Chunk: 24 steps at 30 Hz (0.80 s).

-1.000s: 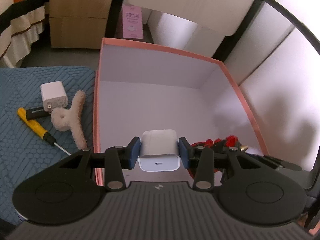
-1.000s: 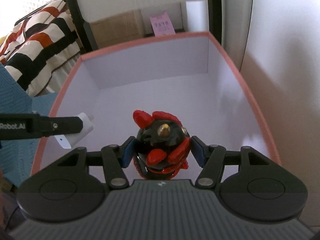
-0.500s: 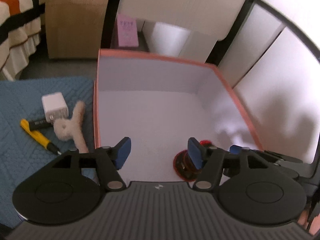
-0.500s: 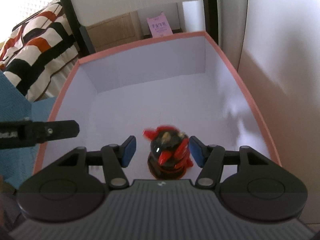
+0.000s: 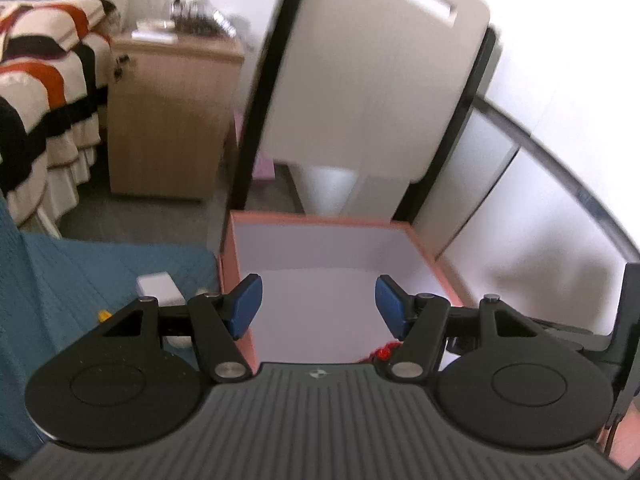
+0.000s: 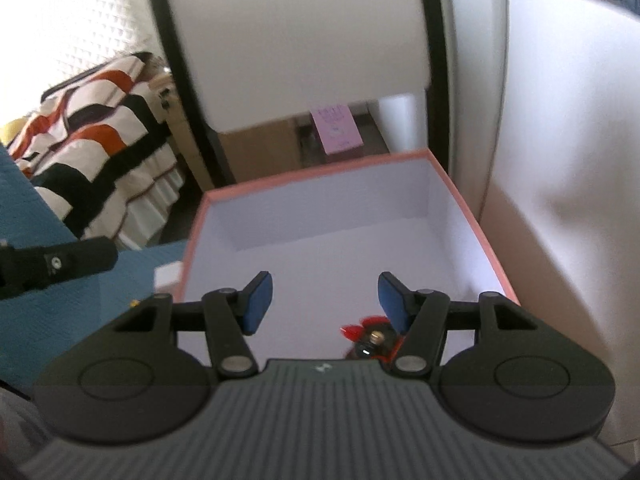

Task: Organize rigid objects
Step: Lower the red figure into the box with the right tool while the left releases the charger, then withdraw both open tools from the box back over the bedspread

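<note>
A pink-rimmed box [image 5: 420, 236] with a white inside [image 6: 332, 204] sits below both grippers. My left gripper [image 5: 318, 306] hangs above its near left corner, open, with nothing between its blue pads. My right gripper [image 6: 326, 302] is also open and empty above the box. A red and black figure [image 6: 370, 338] stands on the box floor at the near side, partly hidden by the right gripper's body; only a red bit [image 5: 384, 354] shows in the left wrist view. A white charger [image 5: 158, 286] lies on the blue mat [image 5: 80, 264] left of the box.
A yellow tool tip [image 5: 105, 314] peeks out beside the charger on the mat. Beyond the box stand a white panel [image 5: 360, 80], a wooden nightstand [image 5: 168, 120], a striped bed cover [image 6: 100, 120] and a pink card [image 6: 336, 128]. The left gripper's finger [image 6: 60, 266] shows in the right wrist view.
The left gripper opened and let go of a white charger over the box. Both grippers rose, so the box looks smaller. The figure slid low under the right gripper's jaws.
</note>
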{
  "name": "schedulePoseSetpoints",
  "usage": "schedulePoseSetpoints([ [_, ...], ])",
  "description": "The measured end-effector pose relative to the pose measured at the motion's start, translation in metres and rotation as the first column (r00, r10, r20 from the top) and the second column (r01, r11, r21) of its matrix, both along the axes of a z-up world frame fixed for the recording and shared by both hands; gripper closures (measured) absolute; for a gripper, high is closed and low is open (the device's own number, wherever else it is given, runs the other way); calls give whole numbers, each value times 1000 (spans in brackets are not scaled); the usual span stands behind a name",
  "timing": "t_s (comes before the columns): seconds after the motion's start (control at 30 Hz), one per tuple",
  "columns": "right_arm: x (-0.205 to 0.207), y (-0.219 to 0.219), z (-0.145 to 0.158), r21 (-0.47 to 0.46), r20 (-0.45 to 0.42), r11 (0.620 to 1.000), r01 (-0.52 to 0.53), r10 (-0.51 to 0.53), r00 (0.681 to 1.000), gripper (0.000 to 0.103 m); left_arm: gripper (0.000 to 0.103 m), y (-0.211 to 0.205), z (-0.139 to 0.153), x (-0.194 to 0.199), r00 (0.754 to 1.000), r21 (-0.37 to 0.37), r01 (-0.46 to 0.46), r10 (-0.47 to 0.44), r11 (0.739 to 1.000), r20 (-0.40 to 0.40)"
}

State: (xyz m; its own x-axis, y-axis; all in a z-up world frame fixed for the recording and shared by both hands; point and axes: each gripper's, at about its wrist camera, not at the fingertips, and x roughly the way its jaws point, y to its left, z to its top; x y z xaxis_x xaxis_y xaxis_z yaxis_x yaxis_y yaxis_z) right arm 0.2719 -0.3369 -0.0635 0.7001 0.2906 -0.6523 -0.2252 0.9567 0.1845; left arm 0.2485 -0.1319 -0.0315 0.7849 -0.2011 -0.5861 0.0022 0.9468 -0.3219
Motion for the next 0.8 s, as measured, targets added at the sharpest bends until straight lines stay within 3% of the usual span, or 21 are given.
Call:
schedulePoseSetpoints([
  [0.23,-19,27,34,-4,83,999,-39,39,996,42,35,35,38,-34,995,-20,-35,37,999,91],
  [0.43,-31,54,45,3,109,997,-77,77,991,42,35,68,56,-64,986,-20,-73,75,997,150],
  [0.6,-40,80,43,-4,113,994,-111,111,987,42,35,89,57,-80,980,11,-108,105,994,170],
  [0.8,-51,106,34,-11,106,990,-137,138,985,42,35,114,35,-86,982,1,-129,128,992,141],
])
